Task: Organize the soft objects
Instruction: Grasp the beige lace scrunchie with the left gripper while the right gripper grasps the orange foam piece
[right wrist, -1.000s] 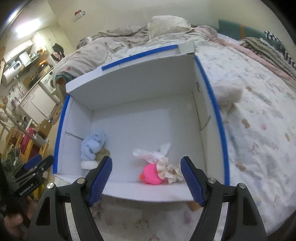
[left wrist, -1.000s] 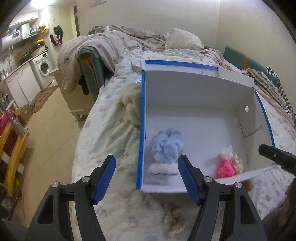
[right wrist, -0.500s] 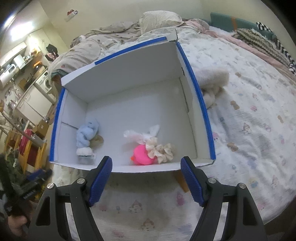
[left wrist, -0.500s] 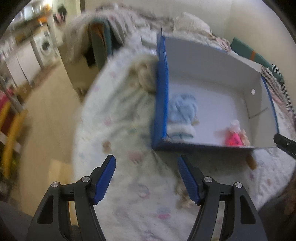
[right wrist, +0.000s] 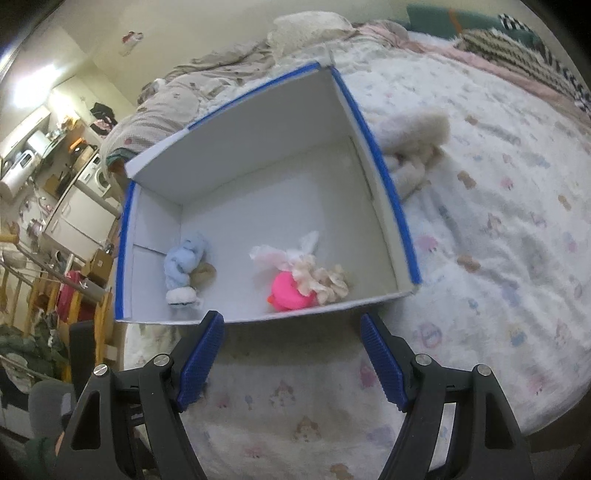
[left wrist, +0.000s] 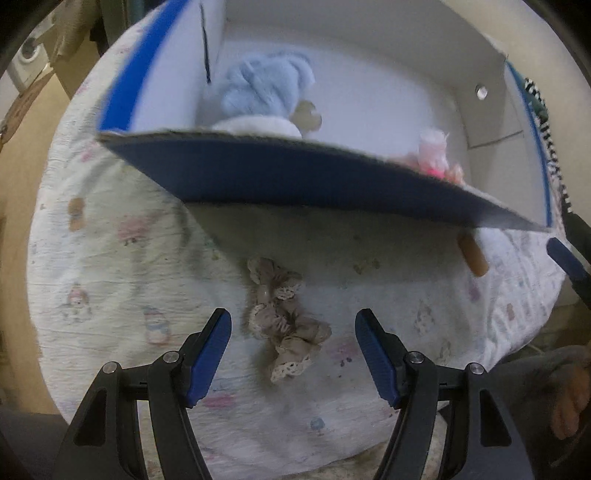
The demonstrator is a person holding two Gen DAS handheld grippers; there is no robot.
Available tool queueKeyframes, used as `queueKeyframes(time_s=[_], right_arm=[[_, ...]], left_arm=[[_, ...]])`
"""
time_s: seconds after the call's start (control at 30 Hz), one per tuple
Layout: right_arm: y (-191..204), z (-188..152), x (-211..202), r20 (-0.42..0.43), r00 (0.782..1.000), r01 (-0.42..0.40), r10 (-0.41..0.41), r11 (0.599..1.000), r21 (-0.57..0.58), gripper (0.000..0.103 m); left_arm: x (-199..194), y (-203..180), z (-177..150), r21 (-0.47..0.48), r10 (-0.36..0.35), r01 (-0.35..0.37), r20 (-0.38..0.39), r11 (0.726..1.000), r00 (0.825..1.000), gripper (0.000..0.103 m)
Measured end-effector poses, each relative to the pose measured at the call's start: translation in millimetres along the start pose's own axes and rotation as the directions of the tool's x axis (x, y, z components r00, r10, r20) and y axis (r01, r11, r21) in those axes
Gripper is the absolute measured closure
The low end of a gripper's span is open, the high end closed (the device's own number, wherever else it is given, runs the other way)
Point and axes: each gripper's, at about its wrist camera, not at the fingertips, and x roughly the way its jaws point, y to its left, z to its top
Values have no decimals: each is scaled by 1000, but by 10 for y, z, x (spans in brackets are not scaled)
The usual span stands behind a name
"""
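Observation:
A beige lace scrunchie (left wrist: 282,319) lies on the patterned bedspread in front of the blue-edged white box (left wrist: 314,186). My left gripper (left wrist: 293,326) points steeply down over it, open, with the scrunchie between and just beyond the blue pads, untouched. Inside the box lie a light blue fluffy scrunchie (right wrist: 184,258), a white one (right wrist: 181,296), a pink round toy (right wrist: 288,293) and a cream frilly scrunchie (right wrist: 325,282). My right gripper (right wrist: 291,341) hovers open before the box's near wall (right wrist: 295,315), with nothing held.
A fluffy cream plush (right wrist: 410,147) rests on the bed right of the box. A small tan cylinder (left wrist: 472,254) lies by the box's near right corner. Rumpled blankets and pillows (right wrist: 306,29) fill the far bed. The bed edge drops to the floor at left.
My left gripper has dropped and tipped downward, from looking into the box to hanging over the beige scrunchie in front of it. My right gripper has drawn back slightly from the box.

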Motion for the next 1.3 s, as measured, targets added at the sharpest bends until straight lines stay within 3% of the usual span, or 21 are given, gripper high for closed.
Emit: queueKeyframes(time_s=[0.1, 0.13, 0.17, 0.23, 0.33, 0.5, 0.57, 0.63, 0.77, 0.87, 0.9, 1.0, 1.1, 1.2, 1.3], right_arm=[[-147, -37, 169, -81, 992, 93, -91, 996, 14, 22], [-209, -52, 251, -116, 987, 118, -114, 993, 30, 22], [-270, -63, 348, -154, 979, 143, -135, 989, 45, 22], [-317, -67, 490, -196, 966, 183, -171, 982, 44, 22], [-286, -32, 704, -230, 948, 227, -221, 974, -3, 22], [-229, -40, 1022, -273, 918, 277, -287, 958, -78, 23], [-242, -49, 1089, -280, 912, 289, -299, 954, -78, 28], [-264, -58, 1128, -286, 910, 293, -301, 954, -70, 40], [-285, -72, 1215, -296, 893, 320, -338, 941, -109, 52], [-228, -96, 1242, -283, 886, 333, -367, 929, -162, 75], [-217, -100, 1240, -279, 887, 333, -369, 928, -170, 83], [-143, -102, 1197, -262, 895, 324, -362, 930, -176, 95], [-84, -95, 1115, -238, 910, 306, -340, 937, -168, 97], [24, -108, 1013, -238, 939, 217, -246, 966, -142, 97], [231, -217, 979, -244, 947, 164, -210, 967, -195, 97]], left_arm=[[136, -64, 17, 9, 37, -36, -33, 999, 999, 39], [182, -82, 20, 12, 48, -48, -45, 999, 998, 48], [227, -96, 23, 15, 61, -60, -57, 998, 997, 65], [305, -121, 20, 35, 102, -100, -75, 994, 992, 80], [354, -124, 24, 54, 121, -117, -91, 992, 988, 89], [288, -90, 55, 55, 120, -116, -84, 992, 989, 91], [187, -43, 80, 49, 126, -124, -44, 991, 991, 91], [83, -3, 106, 35, 122, -121, -10, 992, 993, 91], [-98, 76, 135, -6, 123, -123, 52, 992, 991, 91], [-157, 83, 151, -13, 125, -125, 72, 992, 990, 91], [-165, 81, 142, -13, 127, -127, 75, 992, 989, 91], [-150, 100, 134, -13, 132, -131, 72, 991, 989, 91], [-131, 81, 81, -20, 141, -140, 74, 990, 987, 91], [-152, 86, 86, -31, 147, -145, 80, 989, 986, 91], [-148, 107, 84, -35, 152, -150, 82, 988, 985, 91]])
